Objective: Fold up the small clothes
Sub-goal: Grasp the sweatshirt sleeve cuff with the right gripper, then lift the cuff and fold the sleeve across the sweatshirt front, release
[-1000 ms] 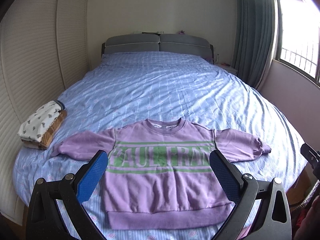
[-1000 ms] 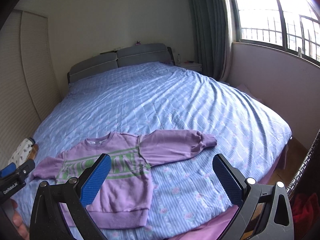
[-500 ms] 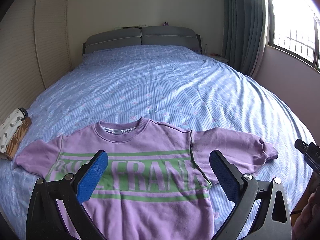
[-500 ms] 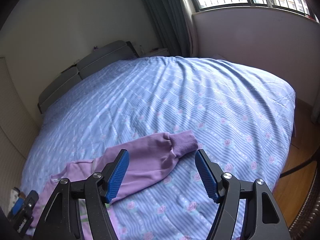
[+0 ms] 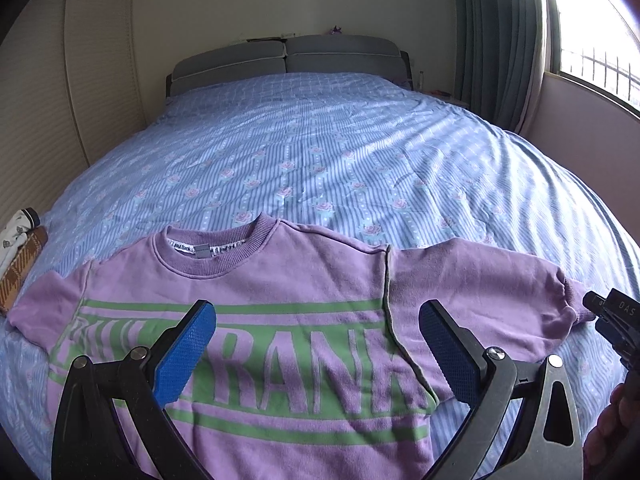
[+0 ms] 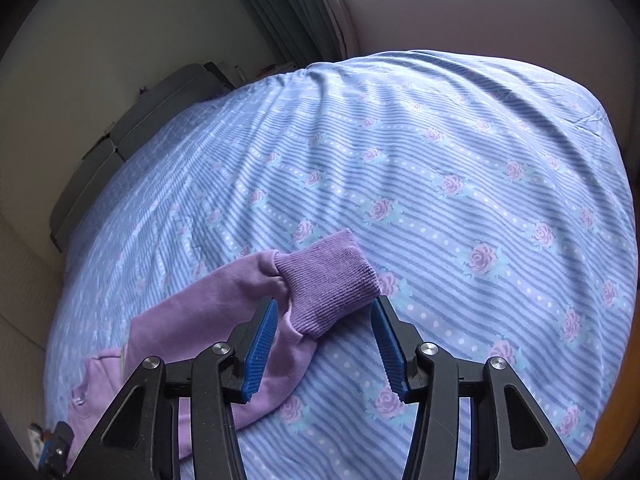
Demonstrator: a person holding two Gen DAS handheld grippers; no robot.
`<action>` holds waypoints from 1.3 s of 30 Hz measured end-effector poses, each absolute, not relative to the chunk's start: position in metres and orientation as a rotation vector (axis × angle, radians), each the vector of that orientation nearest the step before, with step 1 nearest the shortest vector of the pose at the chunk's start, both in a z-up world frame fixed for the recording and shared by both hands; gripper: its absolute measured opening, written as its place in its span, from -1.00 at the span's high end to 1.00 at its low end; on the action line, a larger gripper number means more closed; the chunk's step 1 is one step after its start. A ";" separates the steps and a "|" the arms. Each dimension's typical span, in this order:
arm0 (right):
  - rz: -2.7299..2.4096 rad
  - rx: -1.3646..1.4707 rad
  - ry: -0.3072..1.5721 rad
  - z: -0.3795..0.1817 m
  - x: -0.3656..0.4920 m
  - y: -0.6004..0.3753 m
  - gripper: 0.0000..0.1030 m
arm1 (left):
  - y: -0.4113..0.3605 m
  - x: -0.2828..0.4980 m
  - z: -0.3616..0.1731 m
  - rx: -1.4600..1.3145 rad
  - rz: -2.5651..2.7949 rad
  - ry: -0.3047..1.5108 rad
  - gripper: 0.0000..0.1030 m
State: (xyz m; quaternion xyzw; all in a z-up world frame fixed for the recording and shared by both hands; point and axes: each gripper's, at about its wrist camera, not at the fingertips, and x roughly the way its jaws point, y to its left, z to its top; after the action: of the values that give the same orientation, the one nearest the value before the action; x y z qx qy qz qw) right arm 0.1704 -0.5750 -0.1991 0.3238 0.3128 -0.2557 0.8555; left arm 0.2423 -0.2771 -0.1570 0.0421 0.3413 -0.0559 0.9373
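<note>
A small purple sweatshirt (image 5: 280, 292) with green lettering lies flat, front up, on the blue bed, sleeves spread. My left gripper (image 5: 316, 320) is open and hovers over the chest, nothing between its blue pads. My right gripper (image 6: 325, 316) is open, its jaws on either side of the ribbed cuff (image 6: 328, 280) of the right sleeve, not closed on it. The right gripper's body also shows at the right edge of the left wrist view (image 5: 614, 320). The sweatshirt's hem is hidden below the left gripper.
The bed (image 5: 340, 152) has a blue striped rose cover and a grey headboard (image 5: 288, 60). A folded stack of clothes (image 5: 18, 256) lies at the bed's left edge. Curtain and window (image 5: 580, 40) stand to the right; wooden floor (image 6: 616, 420) lies past the bed's corner.
Both grippers moved closer to the sweatshirt. The right gripper swung down onto the sleeve end and narrowed its jaws around the cuff. The left gripper stayed wide open.
</note>
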 end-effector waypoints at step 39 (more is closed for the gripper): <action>-0.077 0.001 0.414 -0.082 0.239 -0.243 0.77 | -0.003 0.203 -0.083 -0.053 0.263 0.577 -1.00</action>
State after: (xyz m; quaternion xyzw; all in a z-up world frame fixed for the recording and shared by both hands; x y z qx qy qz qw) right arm 0.2390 -0.2431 -0.0819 0.0006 0.2055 -0.0384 0.9779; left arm 0.2032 -0.0034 -0.0830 -0.0261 0.2834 0.1291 0.9499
